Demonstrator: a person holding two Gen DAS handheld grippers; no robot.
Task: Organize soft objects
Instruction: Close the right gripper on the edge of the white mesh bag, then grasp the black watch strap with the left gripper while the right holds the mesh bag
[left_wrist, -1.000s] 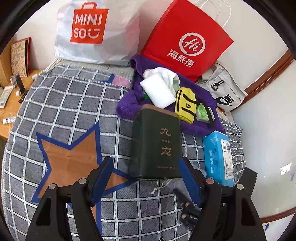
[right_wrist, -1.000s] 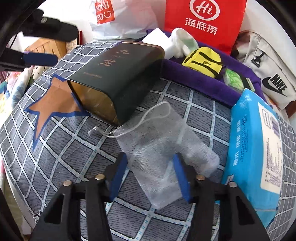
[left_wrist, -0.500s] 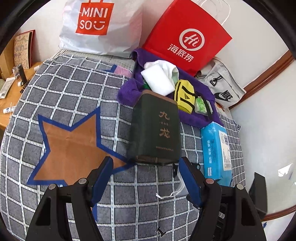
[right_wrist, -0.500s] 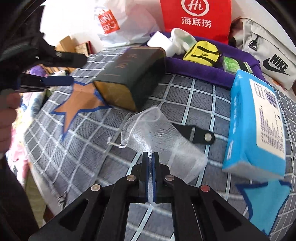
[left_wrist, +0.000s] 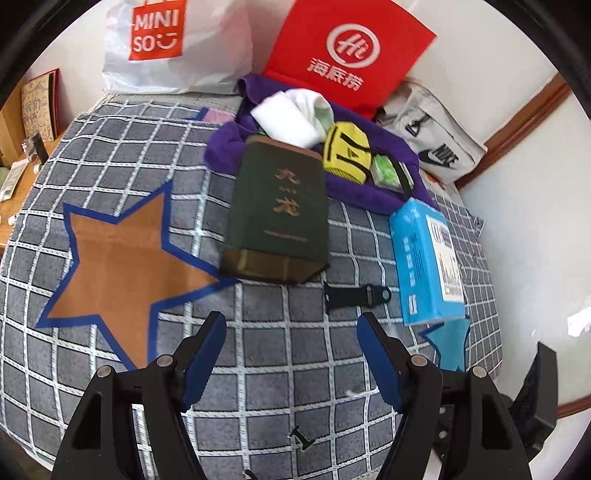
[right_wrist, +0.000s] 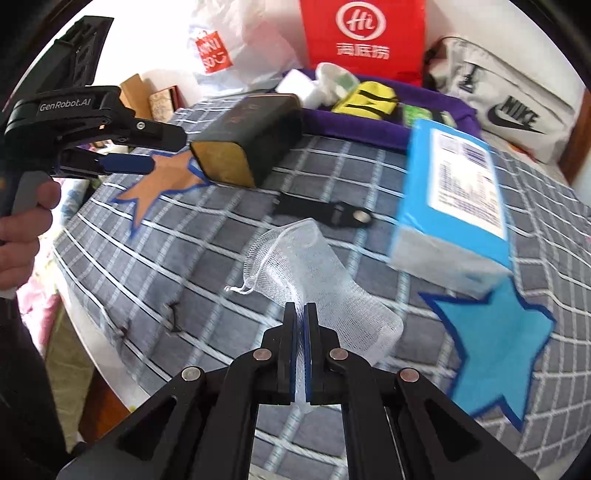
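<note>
My right gripper (right_wrist: 303, 314) is shut on a white mesh drawstring pouch (right_wrist: 295, 258) and holds it lifted above the grey checked cloth (right_wrist: 221, 251). My left gripper (left_wrist: 291, 332) is open and empty above the same cloth (left_wrist: 258, 369), short of a dark green box (left_wrist: 280, 210); it also shows in the right wrist view (right_wrist: 144, 151) at the left. Behind lie a purple towel (left_wrist: 362, 188) with a white cloth bundle (left_wrist: 291, 118), a yellow pouch (left_wrist: 345, 153) and a green packet (left_wrist: 386, 171).
A blue tissue pack (left_wrist: 424, 254) lies right of the green box, a black strap (left_wrist: 354, 297) between them. A red paper bag (left_wrist: 347, 51), a white MINISO bag (left_wrist: 166, 40) and a grey Nike bag (left_wrist: 432, 144) stand at the back. The cloth's front edge is close below.
My right gripper closed on the mesh pouch and lifted it back off the cloth, uncovering the black strap. My left gripper drew back from the green box, still open.
</note>
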